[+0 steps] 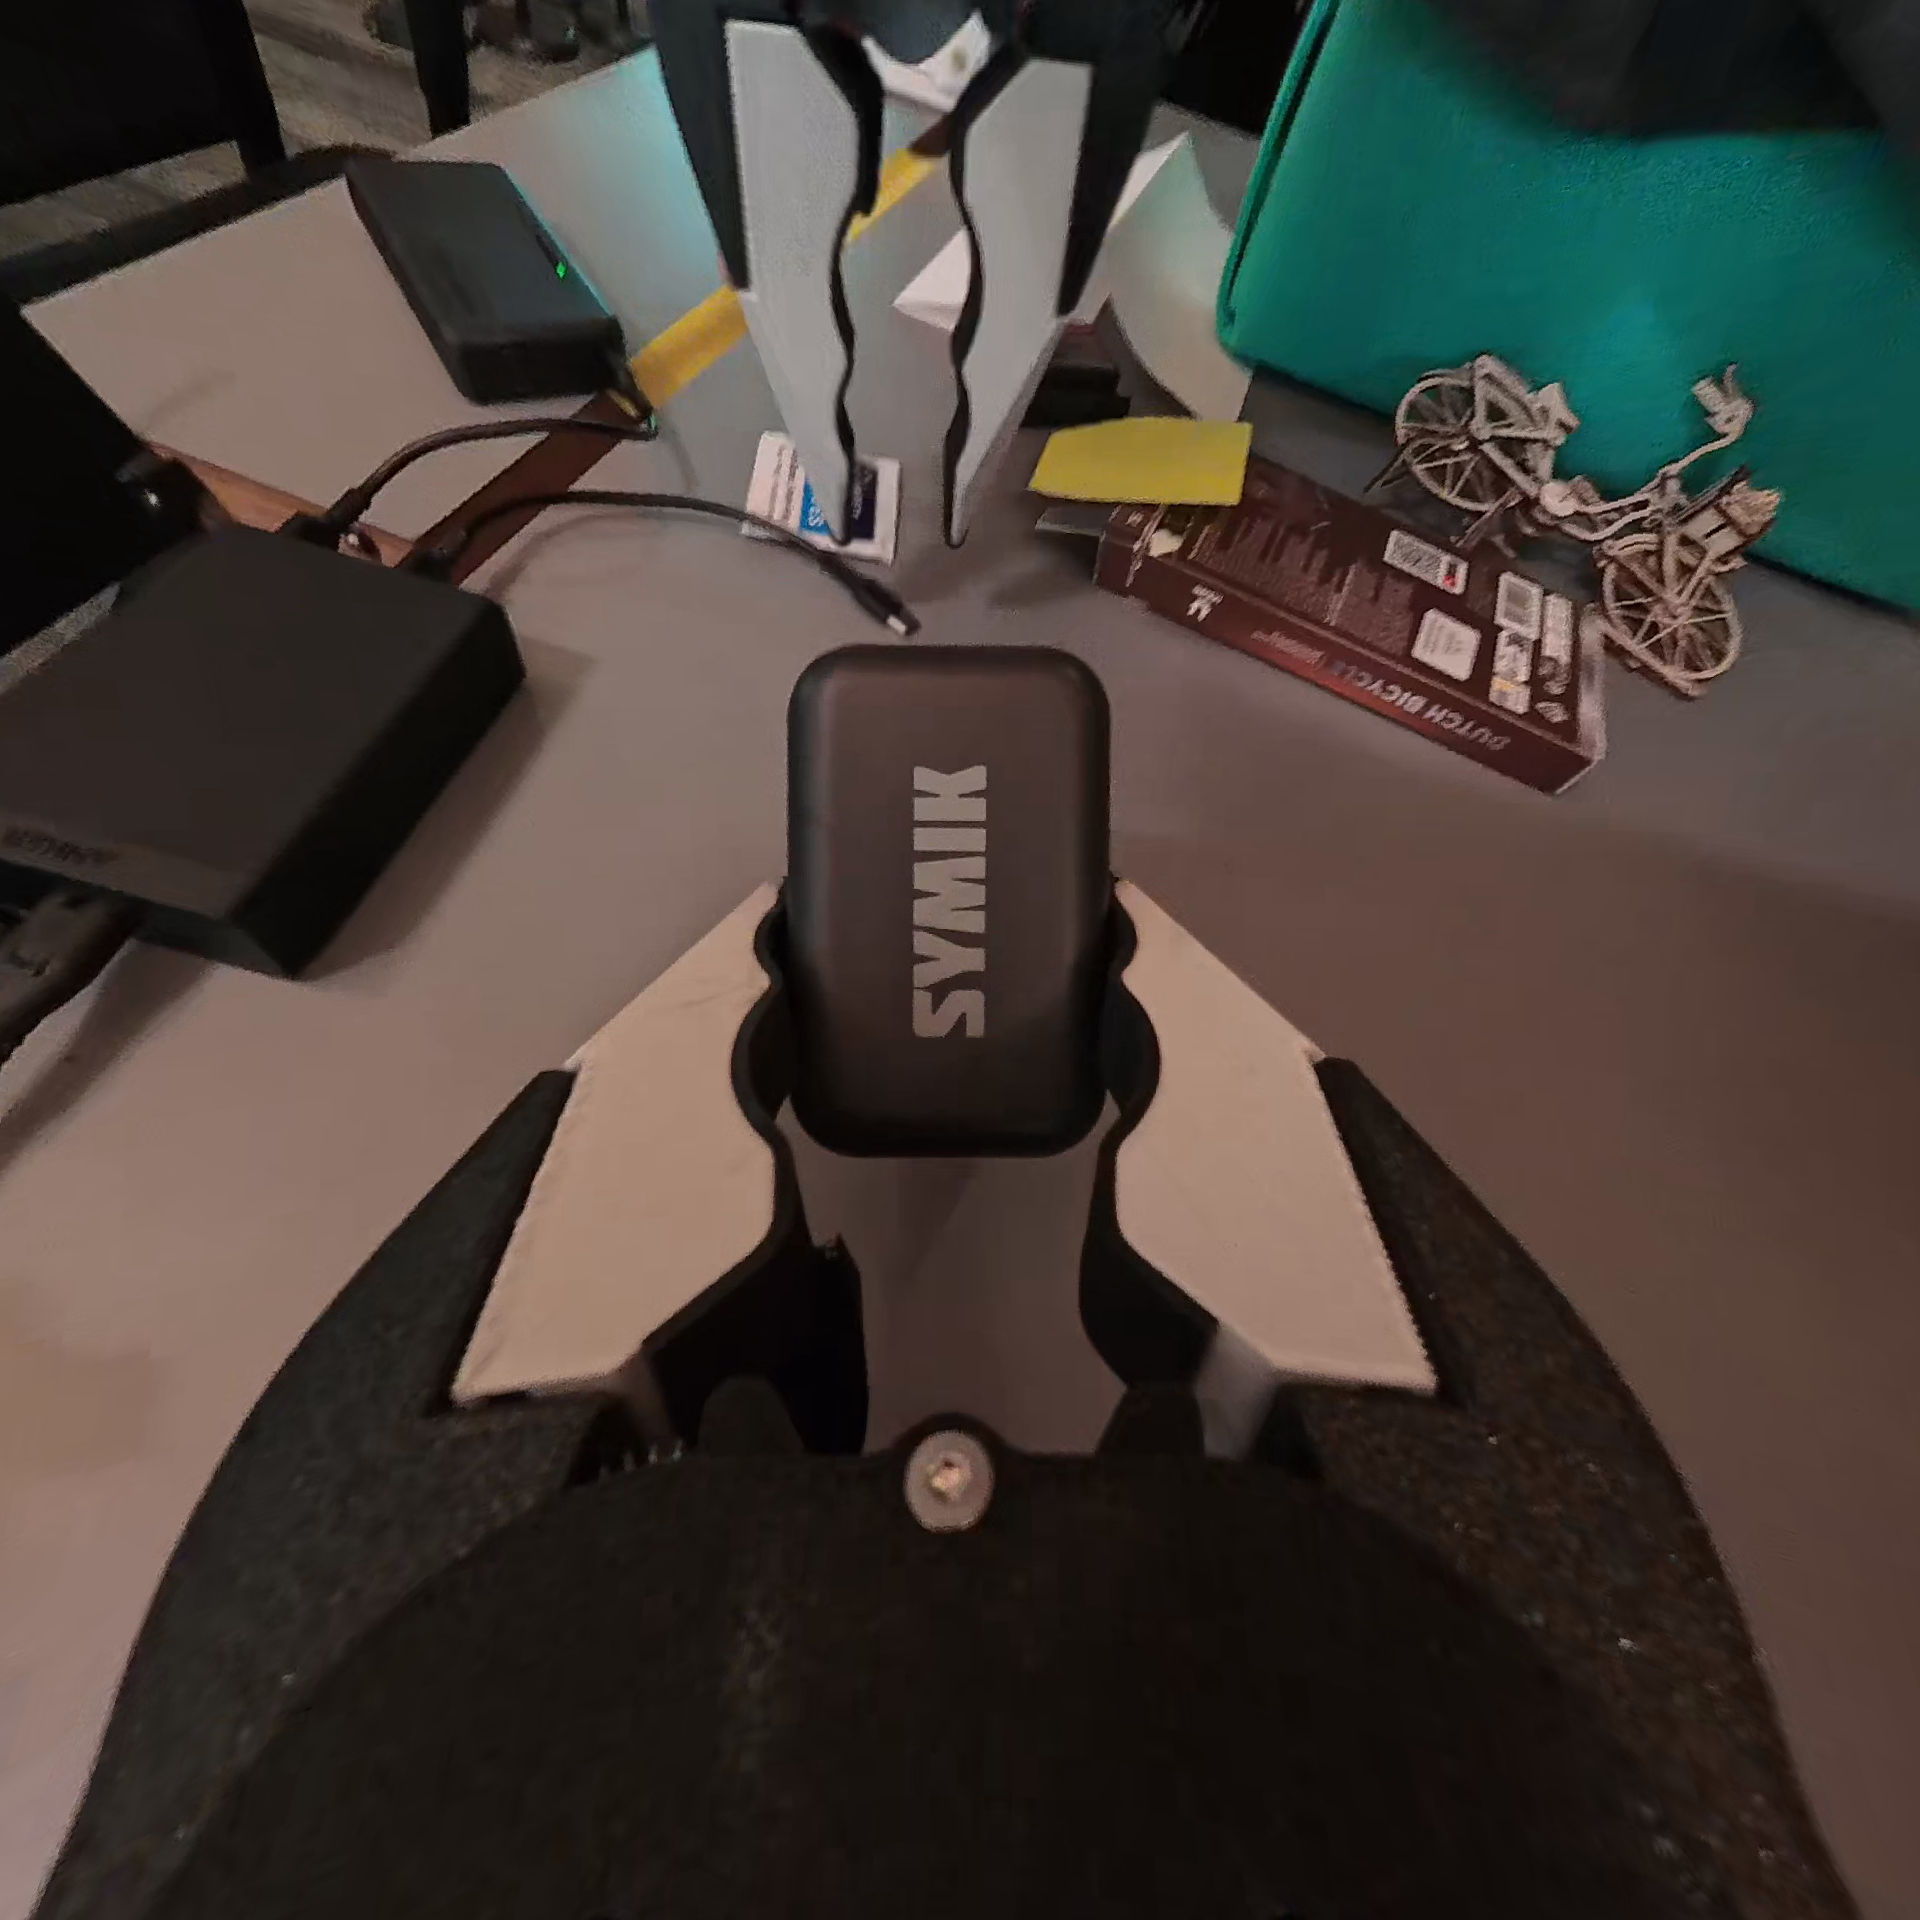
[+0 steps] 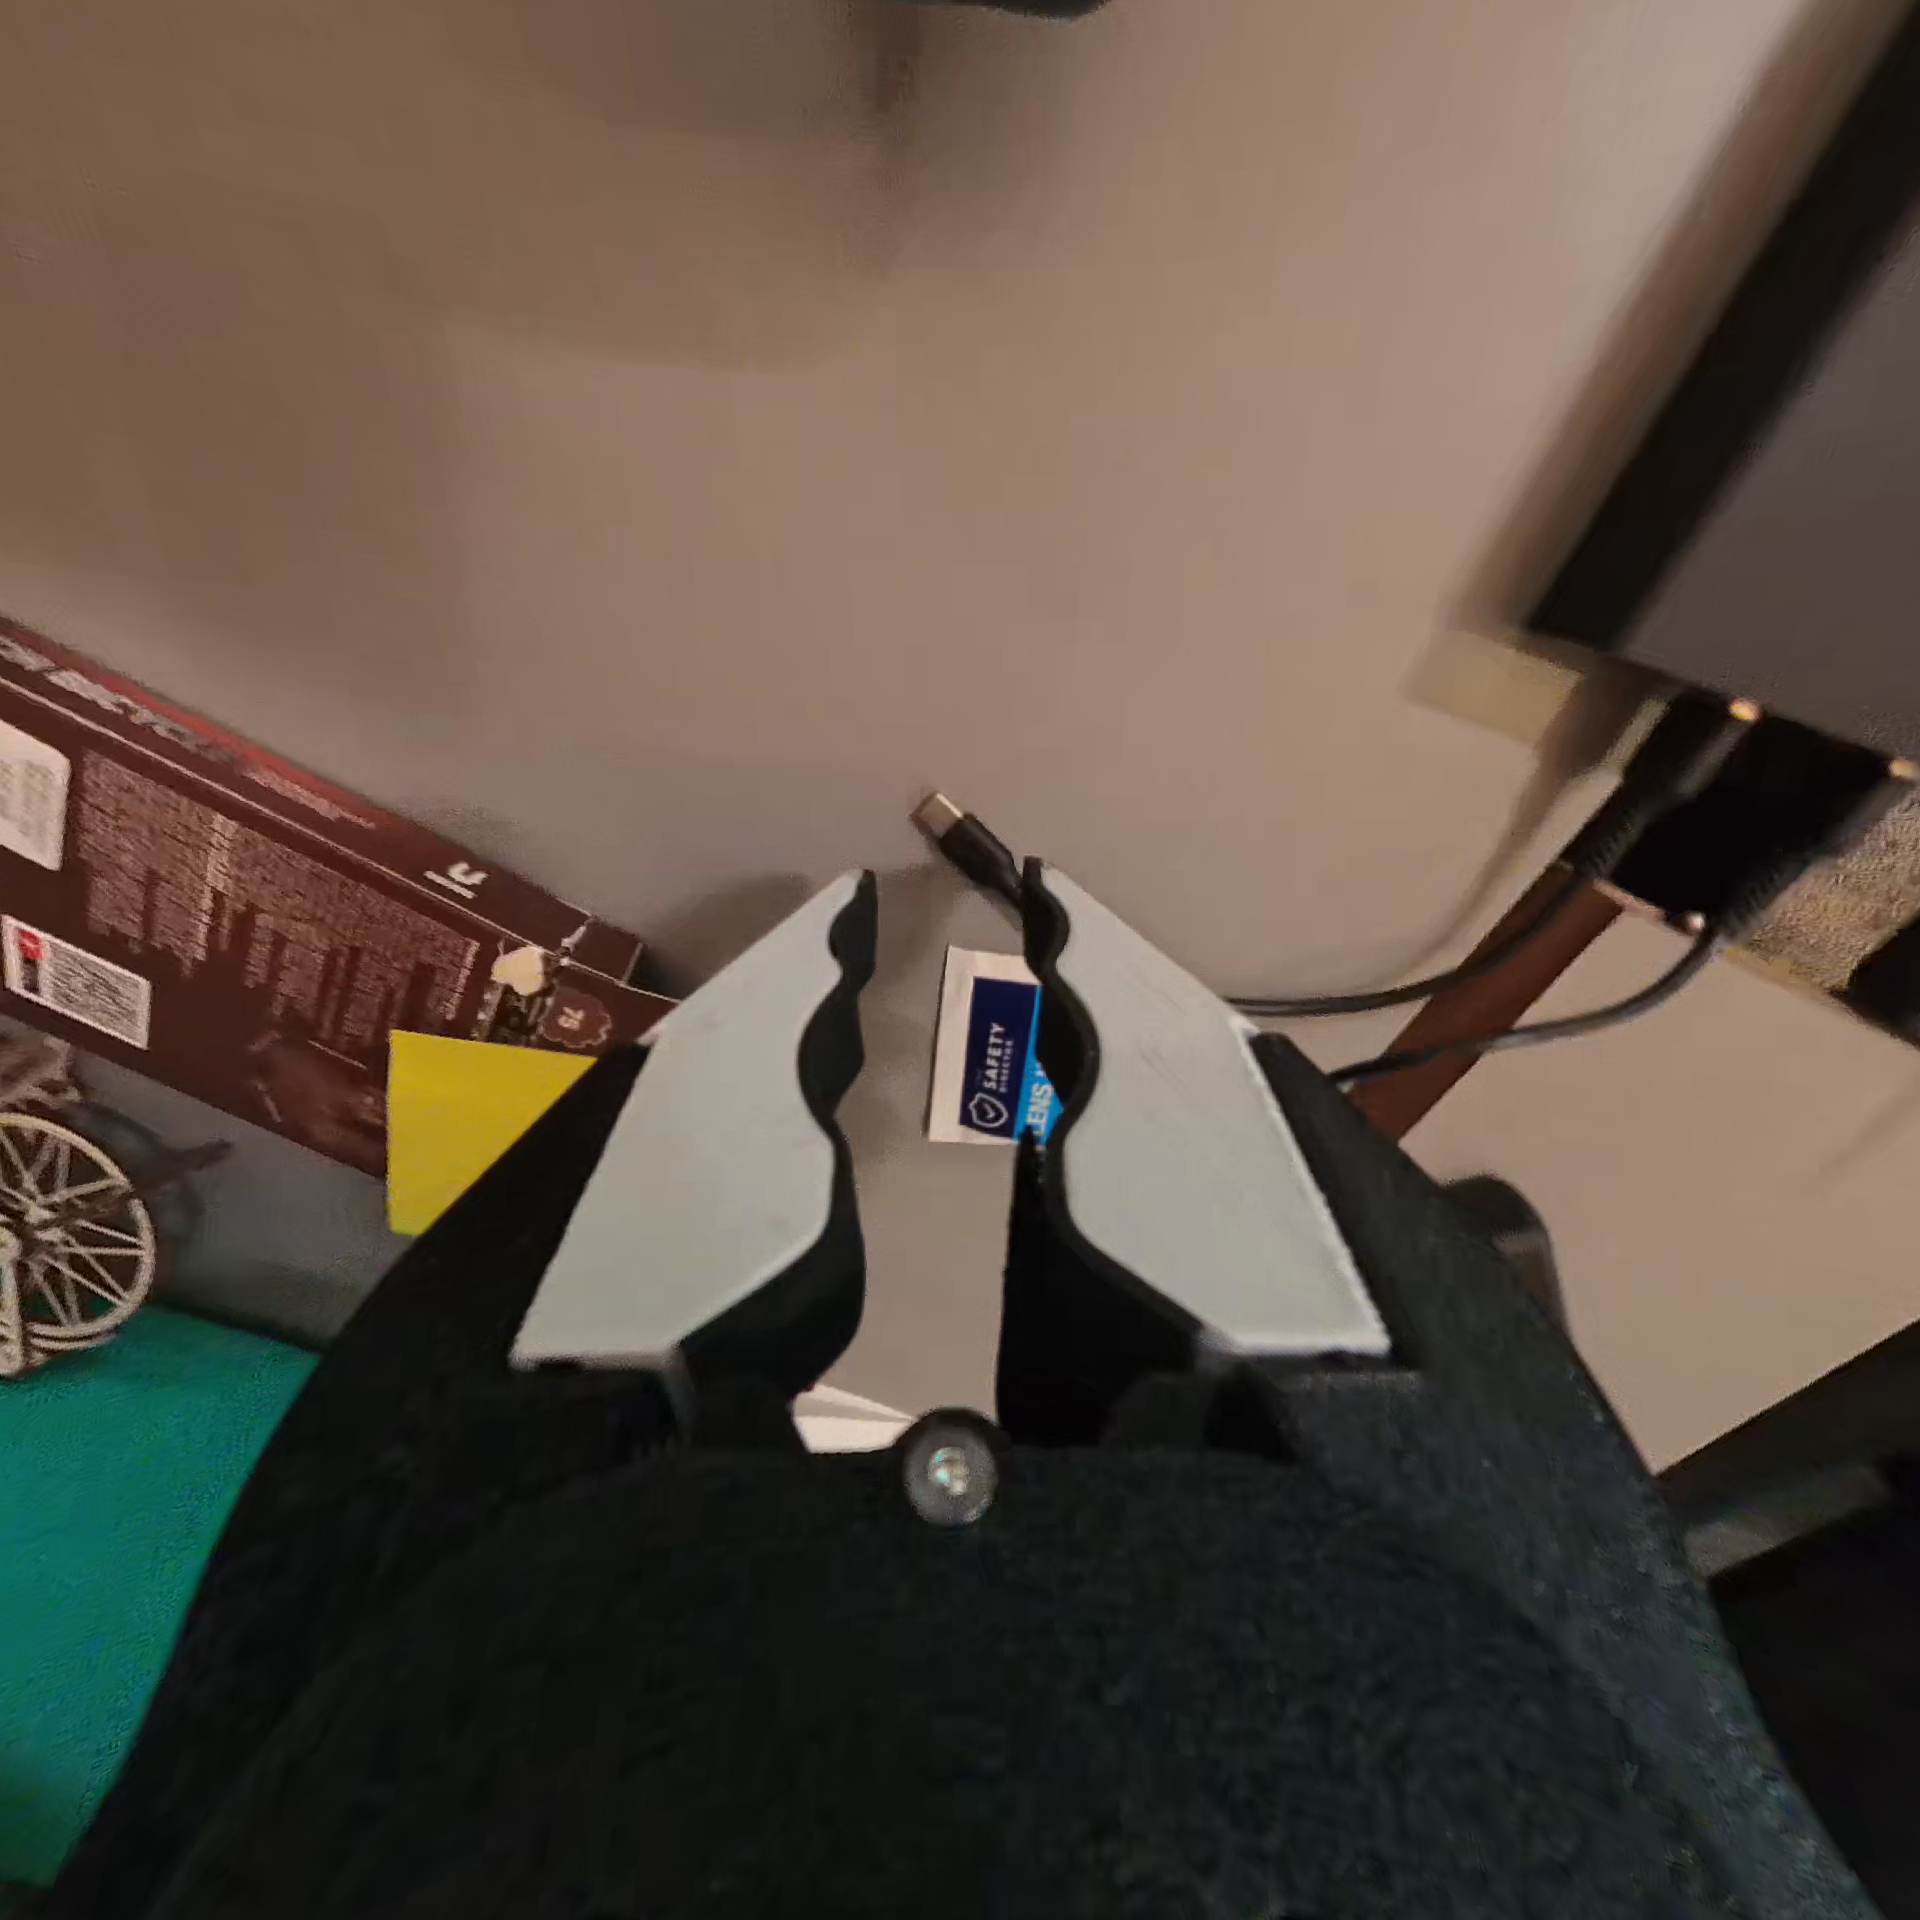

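Left wrist view: left gripper [image 1: 948, 904] closed on a small black case [image 1: 948, 899] with rounded corners and pale lettering, both jaws pressed against its long sides, the case lifted a little over the grey table [image 1: 1351, 1039]. Beyond it, a black cable plug [image 1: 888, 615] lying free on the table. Farther off, right gripper [image 1: 899, 538] pointing down with jaws slightly apart, tips just over a small white and blue packet [image 1: 821, 499]. To the left, two black boxes [image 1: 249, 727]; to the right, a yellow note [image 1: 1148, 459], a dark brown carton [image 1: 1351, 623], a small bicycle model [image 1: 1621, 520] and a teal bag [image 1: 1558, 229]. Right wrist view: right gripper [image 2: 948, 878] with a narrow gap between the jaws, holding nothing. White and blue packet [image 2: 987, 1039] seen between the fingers, partly hidden under the right one. Cable plug [image 2: 956, 826] just past the tips. Brown carton [image 2: 260, 894] and yellow note [image 2: 468, 1112] on the left, teal bag [image 2: 104, 1507] at lower left.
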Demonstrator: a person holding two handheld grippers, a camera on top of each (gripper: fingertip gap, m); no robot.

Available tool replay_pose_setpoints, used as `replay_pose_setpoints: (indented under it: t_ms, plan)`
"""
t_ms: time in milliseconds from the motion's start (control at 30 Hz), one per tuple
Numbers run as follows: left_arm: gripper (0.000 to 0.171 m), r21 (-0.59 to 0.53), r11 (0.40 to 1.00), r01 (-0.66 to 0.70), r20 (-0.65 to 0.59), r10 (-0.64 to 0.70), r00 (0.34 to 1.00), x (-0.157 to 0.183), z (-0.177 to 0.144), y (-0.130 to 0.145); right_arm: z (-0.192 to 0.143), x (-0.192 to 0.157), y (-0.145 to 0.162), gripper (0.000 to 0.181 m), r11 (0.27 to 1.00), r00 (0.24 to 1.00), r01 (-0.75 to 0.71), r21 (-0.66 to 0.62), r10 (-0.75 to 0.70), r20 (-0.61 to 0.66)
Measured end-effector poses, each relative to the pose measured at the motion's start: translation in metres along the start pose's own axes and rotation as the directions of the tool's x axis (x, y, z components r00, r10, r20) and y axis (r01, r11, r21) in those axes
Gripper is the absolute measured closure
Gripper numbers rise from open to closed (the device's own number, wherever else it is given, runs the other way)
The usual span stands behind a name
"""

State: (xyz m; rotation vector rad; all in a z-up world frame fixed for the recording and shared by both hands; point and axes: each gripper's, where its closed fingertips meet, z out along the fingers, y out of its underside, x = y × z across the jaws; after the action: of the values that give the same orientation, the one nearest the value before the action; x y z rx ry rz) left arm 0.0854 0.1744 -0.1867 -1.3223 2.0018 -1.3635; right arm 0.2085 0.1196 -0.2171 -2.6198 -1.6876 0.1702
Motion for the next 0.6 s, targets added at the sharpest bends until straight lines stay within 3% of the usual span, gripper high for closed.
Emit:
replay_pose_setpoints:
  t_ms: [100, 267, 467, 600]
  plan:
    - [0.116, -0.062, 0.998, -0.025, 0.054, 0.028, 0.998, -0.009, -0.001, 0.014, 0.008, 0.008, 0.003, 0.161, 0.994, 0.993, 0.112, -0.019, -0.113, -0.039]
    - [0.116, -0.063, 0.998, -0.006, 0.028, 0.007, 1.0, -0.013, -0.013, 0.019, 0.017, 0.011, 0.012, 0.159, 0.999, 0.998, 0.054, -0.005, -0.054, 0.036]
    - [0.116, -0.065, 0.998, 0.019, 0.005, -0.019, 1.0, -0.018, -0.015, 0.019, 0.022, 0.016, 0.011, 0.17, 0.996, 0.997, 0.073, 0.053, -0.073, -0.008]
    - [0.115, -0.085, 0.996, -0.022, 0.013, 0.023, 1.0, -0.017, -0.021, 0.024, 0.007, 0.025, -0.019, 0.176, 0.989, 1.0, -0.016, 0.148, 0.014, 0.014]
